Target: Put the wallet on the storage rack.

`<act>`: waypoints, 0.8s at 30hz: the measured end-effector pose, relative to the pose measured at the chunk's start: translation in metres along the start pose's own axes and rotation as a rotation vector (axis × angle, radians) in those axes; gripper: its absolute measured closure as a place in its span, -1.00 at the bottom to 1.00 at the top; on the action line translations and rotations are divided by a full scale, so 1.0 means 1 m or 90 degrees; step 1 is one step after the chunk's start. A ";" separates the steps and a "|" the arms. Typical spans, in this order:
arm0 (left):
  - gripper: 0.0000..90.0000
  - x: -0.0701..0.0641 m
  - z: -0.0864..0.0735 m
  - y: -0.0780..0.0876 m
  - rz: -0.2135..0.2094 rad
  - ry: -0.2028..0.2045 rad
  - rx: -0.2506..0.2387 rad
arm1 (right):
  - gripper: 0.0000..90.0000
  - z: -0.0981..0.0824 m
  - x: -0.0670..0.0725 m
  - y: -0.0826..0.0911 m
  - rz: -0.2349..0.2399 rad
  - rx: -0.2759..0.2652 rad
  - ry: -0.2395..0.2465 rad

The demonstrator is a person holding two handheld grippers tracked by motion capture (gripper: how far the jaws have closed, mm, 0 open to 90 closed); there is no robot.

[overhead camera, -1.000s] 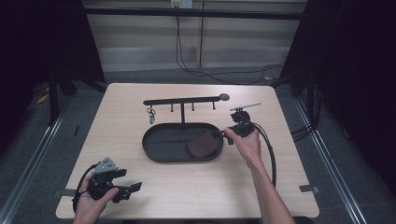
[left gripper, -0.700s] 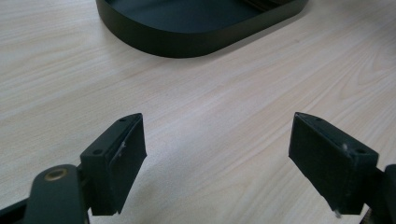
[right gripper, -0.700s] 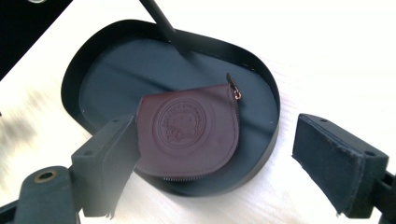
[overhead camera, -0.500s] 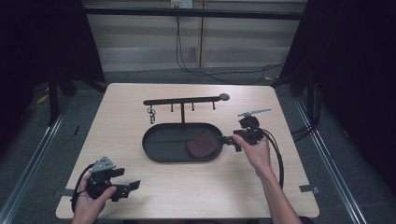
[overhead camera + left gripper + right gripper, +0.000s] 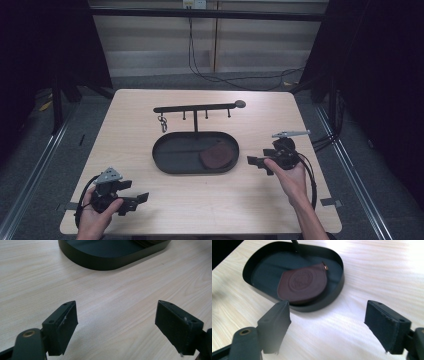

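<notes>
The right gripper (image 5: 260, 162) has nothing between its jaws, which have just been closing a little. It sits beside the black tray (image 5: 165, 160) holding the brown pouch (image 5: 303, 285). The left gripper (image 5: 134, 201) is wide apart over bare table (image 5: 210, 205).

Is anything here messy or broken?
Nothing looks broken or spilled. The brown pouch lies flat in the black tray, a key ring hangs from the rack, and both hand-held grippers are open and empty over the table.

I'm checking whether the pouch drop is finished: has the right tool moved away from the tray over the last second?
Yes. The right tool has drawn back from the tray rim toward the table's right edge, empty.
</notes>
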State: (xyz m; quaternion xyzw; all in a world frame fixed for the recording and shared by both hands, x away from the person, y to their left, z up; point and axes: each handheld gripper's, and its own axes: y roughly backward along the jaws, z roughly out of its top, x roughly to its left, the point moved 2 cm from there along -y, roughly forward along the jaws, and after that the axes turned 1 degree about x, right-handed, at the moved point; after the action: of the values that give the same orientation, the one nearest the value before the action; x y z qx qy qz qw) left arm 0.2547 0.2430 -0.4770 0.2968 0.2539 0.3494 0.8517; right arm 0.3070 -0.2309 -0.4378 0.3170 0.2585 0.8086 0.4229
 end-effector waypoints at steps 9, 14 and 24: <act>-0.60 0.000 0.000 0.001 0.002 -0.001 0.000 | -0.53 -0.029 -0.006 0.022 -0.012 -0.017 -0.016; -0.60 0.000 0.000 0.000 0.000 -0.004 0.003 | -0.54 -0.044 -0.008 0.032 -0.014 -0.032 -0.010; -0.60 -0.001 -0.001 -0.001 -0.001 -0.006 0.007 | -0.55 -0.077 -0.017 0.049 -0.036 -0.070 -0.020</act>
State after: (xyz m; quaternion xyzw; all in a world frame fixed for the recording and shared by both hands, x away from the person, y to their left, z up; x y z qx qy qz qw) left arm 0.2539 0.2415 -0.4778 0.3028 0.2523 0.3461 0.8514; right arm 0.2328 -0.2822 -0.4601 0.2982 0.2158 0.8043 0.4665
